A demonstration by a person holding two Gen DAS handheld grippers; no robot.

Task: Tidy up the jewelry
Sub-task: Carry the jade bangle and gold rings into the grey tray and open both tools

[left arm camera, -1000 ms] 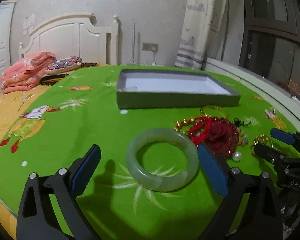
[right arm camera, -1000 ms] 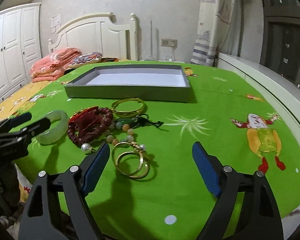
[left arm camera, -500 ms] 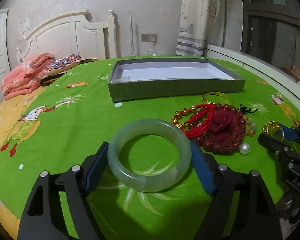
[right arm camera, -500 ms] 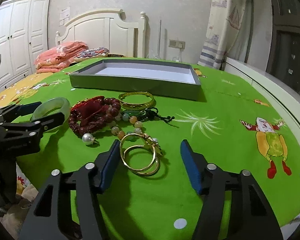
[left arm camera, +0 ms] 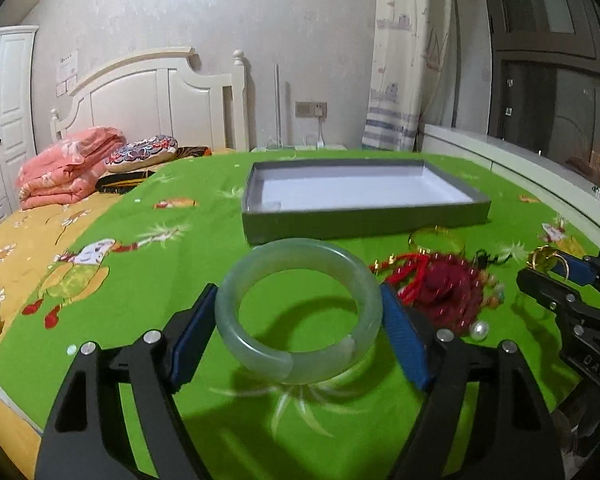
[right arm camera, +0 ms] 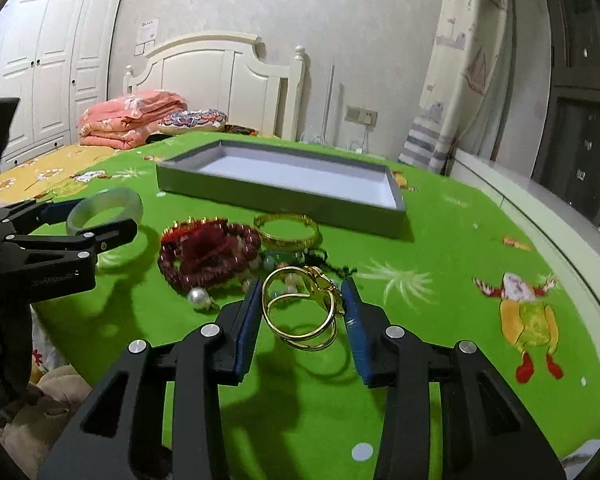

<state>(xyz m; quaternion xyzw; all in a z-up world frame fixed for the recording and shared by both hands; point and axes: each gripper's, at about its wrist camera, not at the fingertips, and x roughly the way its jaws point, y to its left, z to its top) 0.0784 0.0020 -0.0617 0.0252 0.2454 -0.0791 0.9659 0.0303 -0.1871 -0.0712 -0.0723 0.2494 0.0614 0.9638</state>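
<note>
Both tongs have just been closing, and now each one is carrying jewelry. The left gripper [left arm camera: 300,320] is clenching the pale green jade bangle [left arm camera: 298,310] between its blue pads, at the lower centre of the left view; the bangle is hanging above its own shadow, so it is already lifted from the green cloth [left arm camera: 140,280]. The right gripper [right arm camera: 302,318] is grasping the linked gold rings [right arm camera: 300,308] at the centre of the right view, also raised. Compared with a second ago, both pieces are leaving the pile. The grey tray [right arm camera: 284,184] behind is standing empty, so I judge that carrying to it is the next step. Both grippers are pointing forward and somewhat downward, side by side.
</note>
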